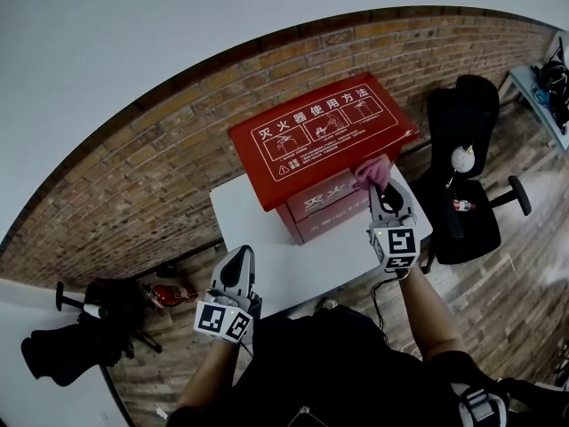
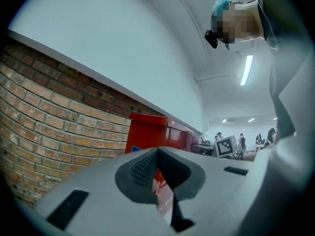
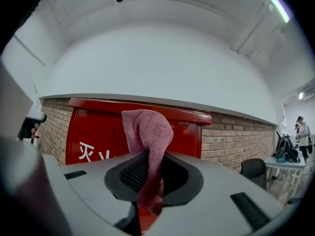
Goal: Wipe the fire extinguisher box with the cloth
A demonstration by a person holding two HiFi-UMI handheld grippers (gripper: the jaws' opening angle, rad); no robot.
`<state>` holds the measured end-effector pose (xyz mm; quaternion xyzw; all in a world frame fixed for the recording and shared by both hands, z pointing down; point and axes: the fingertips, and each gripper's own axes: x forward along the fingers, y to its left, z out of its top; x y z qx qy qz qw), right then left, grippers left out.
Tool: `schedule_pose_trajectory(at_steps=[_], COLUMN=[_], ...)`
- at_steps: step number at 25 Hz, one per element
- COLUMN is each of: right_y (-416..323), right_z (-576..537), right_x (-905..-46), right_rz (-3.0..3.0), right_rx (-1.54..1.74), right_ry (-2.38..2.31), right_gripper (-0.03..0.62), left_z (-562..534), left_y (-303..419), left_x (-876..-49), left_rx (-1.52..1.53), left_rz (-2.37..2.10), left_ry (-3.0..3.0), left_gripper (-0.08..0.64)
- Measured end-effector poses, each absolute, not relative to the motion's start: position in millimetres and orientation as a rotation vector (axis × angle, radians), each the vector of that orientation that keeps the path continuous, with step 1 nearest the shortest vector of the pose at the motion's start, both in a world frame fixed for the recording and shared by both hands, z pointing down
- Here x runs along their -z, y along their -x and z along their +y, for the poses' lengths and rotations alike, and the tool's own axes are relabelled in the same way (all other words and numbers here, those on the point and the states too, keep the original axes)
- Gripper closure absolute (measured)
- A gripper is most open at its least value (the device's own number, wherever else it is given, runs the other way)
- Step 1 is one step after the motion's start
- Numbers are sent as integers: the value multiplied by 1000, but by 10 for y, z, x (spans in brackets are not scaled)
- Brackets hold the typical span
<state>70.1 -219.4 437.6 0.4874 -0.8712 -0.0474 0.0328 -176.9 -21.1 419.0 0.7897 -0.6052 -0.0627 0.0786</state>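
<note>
The right tongs (image 1: 384, 188) are clamped on the pink cloth (image 3: 146, 127). The cloth bunches up above the jaws, at the lid edge of the red box (image 1: 320, 136) straight ahead of them. The box stands on the white table (image 1: 267, 243). The left tongs (image 1: 238, 258) are at the table's near edge with jaws together and nothing between them, the box ahead and to their right.
</note>
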Motion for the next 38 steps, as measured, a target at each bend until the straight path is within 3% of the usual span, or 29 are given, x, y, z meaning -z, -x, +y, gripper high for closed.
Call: schedule_pose_trajectory(at_steps=[24,38], right_y=[-1395,-1292], right_z=[-2717,-2633], right_x=[-4386,-4807], right_rz=[-2528,-2501], right_rx=[184,129], right_ry=[-1678,-1612], right_gripper=[523,523], left_z=[-246,-251], left_y=[1736,1777], left_x=[-4301,-4292], left_rx=[143,123], left_rz=[-1804,-1812], left_ry=[-2355,-2364], left_gripper=[512,511])
